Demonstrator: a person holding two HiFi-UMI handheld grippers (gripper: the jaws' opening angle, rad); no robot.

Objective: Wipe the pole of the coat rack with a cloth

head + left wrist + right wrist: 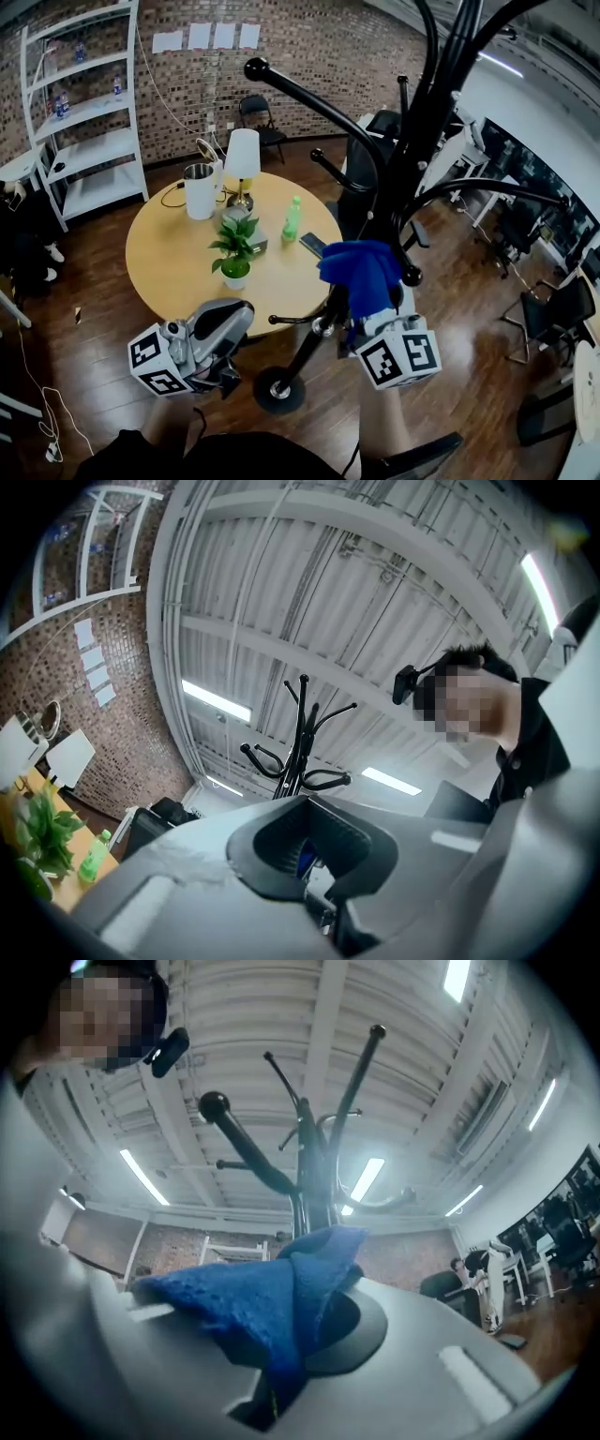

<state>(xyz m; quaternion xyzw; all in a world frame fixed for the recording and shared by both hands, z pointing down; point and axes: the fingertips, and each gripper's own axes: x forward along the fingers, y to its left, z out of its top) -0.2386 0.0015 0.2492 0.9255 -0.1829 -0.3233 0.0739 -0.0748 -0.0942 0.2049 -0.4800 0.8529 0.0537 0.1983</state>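
Nearest in, at 5 o'clock in the head view, the tips of the right gripper (375, 321) are buried under the blue cloth (361, 270). In its own view the jaws are seen clamped on a fold of it, with the rest bunched over them. A stretch of the coat rack's pole (302, 356) is covered by that cloth, so actual contact cannot be confirmed; the pole is seen rising just behind it. At 7 o'clock the left gripper (225, 326) is held apart from the pole, jaws closed together with nothing gripped. A speck of blue is glimpsed through their hollow but cannot be made out. The rack's base (278, 389) is planted on the floor between the two grippers. Further out, at 11 o'clock, a round table (169, 253) is seen. A small pot (234, 275) on it is filled with a green plant (236, 234), and a white kettle (199, 190) is set at the table's 11 o'clock, its contents hidden. Farthest, small bottles (61, 103) are stood on a white shelf unit (84, 150).
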